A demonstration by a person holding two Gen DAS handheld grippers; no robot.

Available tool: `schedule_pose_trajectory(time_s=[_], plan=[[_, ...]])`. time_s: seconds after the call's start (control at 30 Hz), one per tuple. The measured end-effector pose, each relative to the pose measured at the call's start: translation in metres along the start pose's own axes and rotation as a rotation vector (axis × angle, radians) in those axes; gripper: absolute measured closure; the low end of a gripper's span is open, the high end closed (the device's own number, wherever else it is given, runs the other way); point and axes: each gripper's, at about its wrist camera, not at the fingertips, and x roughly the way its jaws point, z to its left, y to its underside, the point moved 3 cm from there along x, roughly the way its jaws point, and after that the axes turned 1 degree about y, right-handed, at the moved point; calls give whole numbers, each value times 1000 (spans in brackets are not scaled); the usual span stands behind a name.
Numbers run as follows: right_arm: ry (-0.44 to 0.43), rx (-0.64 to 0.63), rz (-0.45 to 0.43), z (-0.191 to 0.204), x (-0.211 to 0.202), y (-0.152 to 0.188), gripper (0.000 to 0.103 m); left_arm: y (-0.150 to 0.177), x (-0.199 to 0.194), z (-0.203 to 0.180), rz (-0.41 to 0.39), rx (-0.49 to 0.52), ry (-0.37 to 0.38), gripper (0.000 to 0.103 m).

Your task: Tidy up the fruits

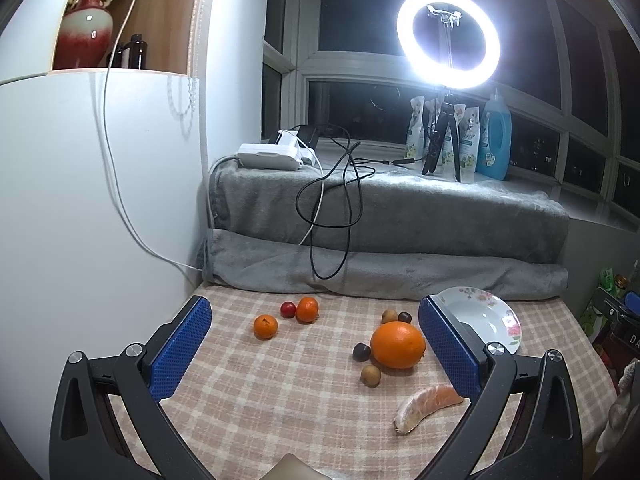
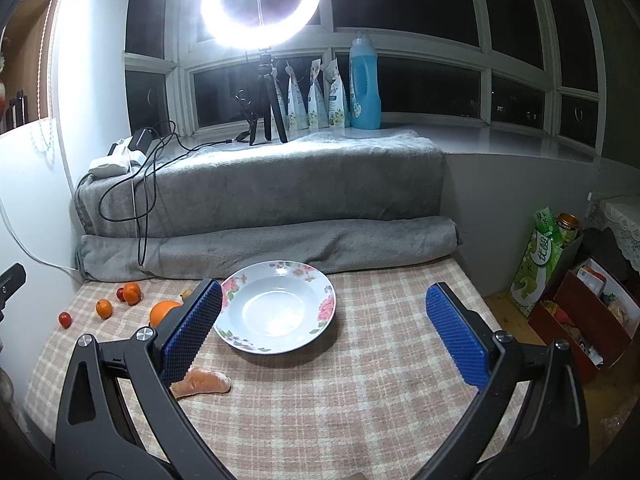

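Observation:
My left gripper (image 1: 316, 344) hangs open over the checked cloth, nothing between its blue pads. Ahead of it lie a large orange (image 1: 397, 344), two small tangerines (image 1: 265, 326) (image 1: 307, 309), a red cherry-like fruit (image 1: 287, 309), several small brown and dark round fruits (image 1: 370, 375), and a peeled citrus segment (image 1: 424, 402) near the right finger. A white floral plate (image 1: 486, 316) sits at the right, empty. My right gripper (image 2: 324, 332) is open just in front of the plate (image 2: 276, 312). The segment (image 2: 202, 383) lies by its left finger; the orange (image 2: 162, 311) shows behind that finger.
A rolled grey blanket (image 1: 380, 268) borders the table's far edge, with dangling cables (image 1: 332, 216) over it. A ring light on a tripod (image 1: 448, 38) and bottles (image 2: 364, 84) stand on the sill. A white cabinet (image 1: 80, 200) is at left; boxes (image 2: 584, 312) on the floor at right.

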Motion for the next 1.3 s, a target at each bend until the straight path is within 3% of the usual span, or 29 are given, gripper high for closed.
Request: schedule_pose_trajectory(time_s=[1.3], plan=[[41, -13, -8, -1, 4, -2, 0, 4, 6, -3, 18, 10, -7, 0]])
